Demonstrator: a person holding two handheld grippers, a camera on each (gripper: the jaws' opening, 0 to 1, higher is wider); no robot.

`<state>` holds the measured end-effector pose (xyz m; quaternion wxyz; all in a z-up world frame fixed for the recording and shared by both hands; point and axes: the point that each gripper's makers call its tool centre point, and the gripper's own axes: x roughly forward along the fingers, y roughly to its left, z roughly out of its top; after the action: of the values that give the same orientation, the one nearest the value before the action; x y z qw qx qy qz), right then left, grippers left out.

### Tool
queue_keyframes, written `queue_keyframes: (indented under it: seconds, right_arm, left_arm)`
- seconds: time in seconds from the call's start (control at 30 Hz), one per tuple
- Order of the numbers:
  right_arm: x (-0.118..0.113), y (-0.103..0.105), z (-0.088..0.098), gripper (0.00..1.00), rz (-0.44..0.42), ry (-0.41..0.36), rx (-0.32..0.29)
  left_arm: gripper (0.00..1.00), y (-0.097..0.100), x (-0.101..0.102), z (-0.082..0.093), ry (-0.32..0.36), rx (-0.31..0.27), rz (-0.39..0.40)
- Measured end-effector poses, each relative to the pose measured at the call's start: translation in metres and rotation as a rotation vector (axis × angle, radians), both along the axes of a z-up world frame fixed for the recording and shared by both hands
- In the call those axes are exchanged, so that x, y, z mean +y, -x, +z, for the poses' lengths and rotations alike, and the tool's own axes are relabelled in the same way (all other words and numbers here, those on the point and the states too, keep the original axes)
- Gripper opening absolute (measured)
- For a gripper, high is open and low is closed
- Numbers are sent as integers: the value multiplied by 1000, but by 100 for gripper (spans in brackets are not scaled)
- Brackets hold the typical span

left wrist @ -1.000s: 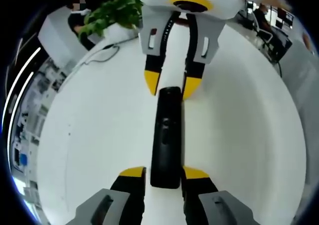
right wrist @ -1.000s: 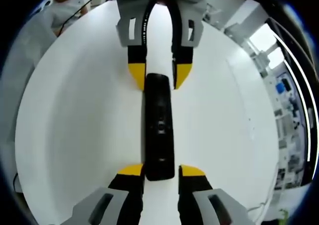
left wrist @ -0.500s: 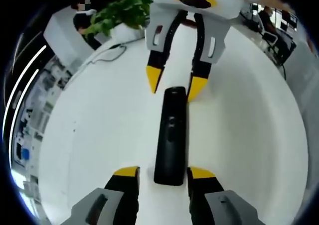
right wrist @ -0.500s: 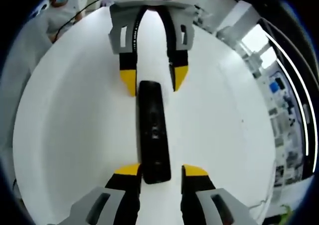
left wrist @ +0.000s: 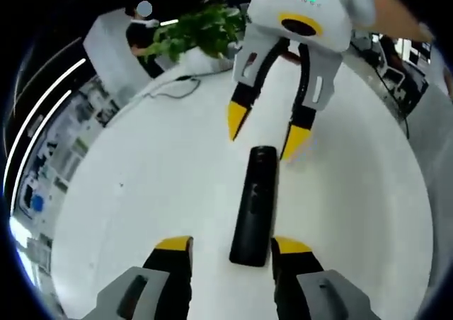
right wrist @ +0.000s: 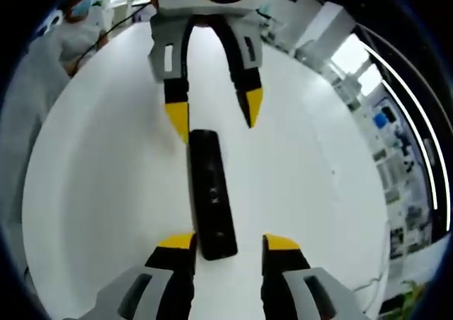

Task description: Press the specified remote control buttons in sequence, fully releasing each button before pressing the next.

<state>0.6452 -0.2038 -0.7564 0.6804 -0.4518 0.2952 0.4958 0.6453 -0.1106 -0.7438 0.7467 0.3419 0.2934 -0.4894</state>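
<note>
A slim black plastic remote control [left wrist: 255, 205] lies flat on a round white desk [left wrist: 141, 192], framed end to end by 2 yellow-tipped claws. In the left gripper view, the left claw [left wrist: 232, 243] sits at the remote's near end, jaws spread and released, one tip either side of the remote's end and gripping nothing. The right claw [left wrist: 267, 127] faces it from the remote's far end, jaws likewise apart, its tips just beyond that end and not on any button.

The right gripper view gives the mirror picture: the right claw [right wrist: 228, 241] straddles the remote's near end [right wrist: 211, 192] with empty, parted jaws, while the left claw [right wrist: 216, 111] stands off the far end.

Judging by this, no button is being pressed at this instant; both claws are clear of the keypad. How many presses in the sequence are done cannot be told, so the task reads as between presses or awaiting one.

Beyond the remote's far end, the left gripper view takes in a leafy green potted plant [left wrist: 202, 33] and a thin cable [left wrist: 170, 90] at the desk's edge. The right gripper view instead shows a person in light clothing [right wrist: 49, 58] beside the desk, and bright windows [right wrist: 361, 54] off to the remote's other side. The keypad's faint button markings are too small to read.
</note>
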Motion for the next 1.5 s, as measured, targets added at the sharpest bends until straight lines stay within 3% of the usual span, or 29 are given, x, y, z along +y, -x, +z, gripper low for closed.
queue_keyframes:
  seconds: [0.3, 0.57, 0.97, 1.1, 1.3, 1.37, 1.5]
  right_arm:
    - [0, 2, 15, 37, -40, -62, -22]
    - [1, 13, 33, 40, -68, -121, -49]
    - [-5, 32, 65, 44, -152, -237, -91]
    - [-11, 44, 73, 45, -175, -266, -100]
    - [-19, 61, 84, 47, -213, -314, -114]
    - [-18, 68, 91, 48, -234, -359, -114]
    - [-20, 81, 98, 48, -251, -382, -125]
  left_arm:
    - [50, 4, 2, 25, 116, -16, 70]
    - [57, 14, 4, 37, 152, -42, 100]
    - [61, 44, 0, 70, 228, -89, 118]
    - [63, 49, 4, 82, 287, -89, 161]
    - [63, 68, 13, 89, 307, -99, 183]
    - [63, 74, 12, 92, 373, -62, 215]
    - [64, 82, 19, 96, 374, -77, 230]
